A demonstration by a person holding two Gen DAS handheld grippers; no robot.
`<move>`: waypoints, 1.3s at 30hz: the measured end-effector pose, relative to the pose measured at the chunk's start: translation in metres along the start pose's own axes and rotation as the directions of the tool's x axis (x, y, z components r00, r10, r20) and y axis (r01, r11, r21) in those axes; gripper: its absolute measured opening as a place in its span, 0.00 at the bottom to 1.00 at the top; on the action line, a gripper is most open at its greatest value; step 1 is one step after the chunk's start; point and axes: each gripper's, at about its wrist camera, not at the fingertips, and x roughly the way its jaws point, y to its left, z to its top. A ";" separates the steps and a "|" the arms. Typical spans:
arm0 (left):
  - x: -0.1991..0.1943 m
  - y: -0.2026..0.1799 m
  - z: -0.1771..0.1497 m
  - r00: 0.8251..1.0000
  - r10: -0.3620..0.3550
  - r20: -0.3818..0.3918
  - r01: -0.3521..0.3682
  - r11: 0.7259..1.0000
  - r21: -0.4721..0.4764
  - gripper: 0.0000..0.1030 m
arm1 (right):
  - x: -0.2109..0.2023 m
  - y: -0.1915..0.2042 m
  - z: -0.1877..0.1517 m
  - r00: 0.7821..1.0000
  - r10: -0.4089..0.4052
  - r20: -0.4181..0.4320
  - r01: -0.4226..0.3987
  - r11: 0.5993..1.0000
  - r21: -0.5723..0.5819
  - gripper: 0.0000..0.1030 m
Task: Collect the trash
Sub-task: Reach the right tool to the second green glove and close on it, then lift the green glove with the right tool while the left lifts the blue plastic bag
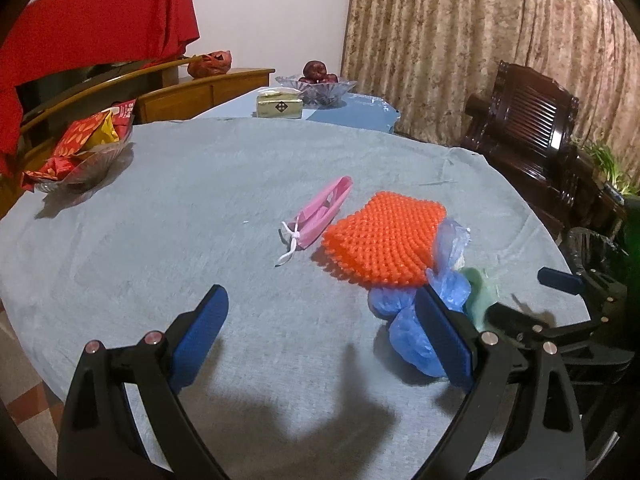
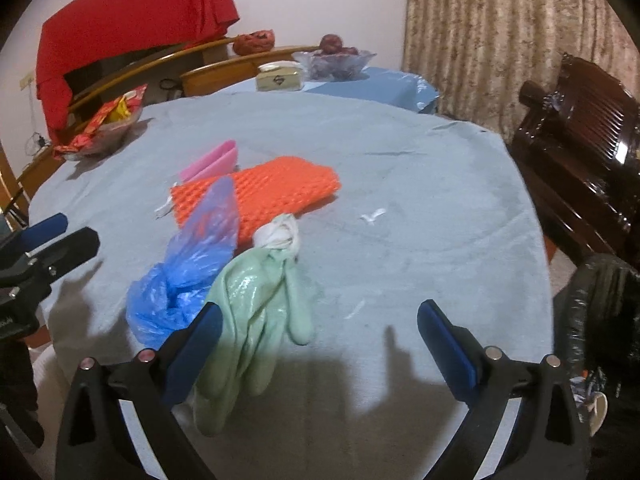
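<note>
Left gripper (image 1: 322, 312) agape, blue bag (image 1: 412, 320) beside

A spiked mat (image 2: 260, 200) lies mid-table (image 2: 420, 220), with a face mask (image 1: 320, 216) just behind it to the left. A plastic bag (image 2: 180, 288) and a rubber glove (image 2: 256, 320) lie side by side before the mat, the bag on the left. A snack bowl (image 1: 80, 160) sits at the far left edge.

Home dining room: curtains (image 1: 460, 40), carved wooden armchair (image 1: 532, 132).
</note>
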 end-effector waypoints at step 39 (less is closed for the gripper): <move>0.008 -0.040 -0.009 0.996 -0.088 -0.032 0.089 0.995 0.047 0.89 | -0.021 -0.040 -0.003 0.989 0.147 -0.035 -0.144 0.986 0.079 0.26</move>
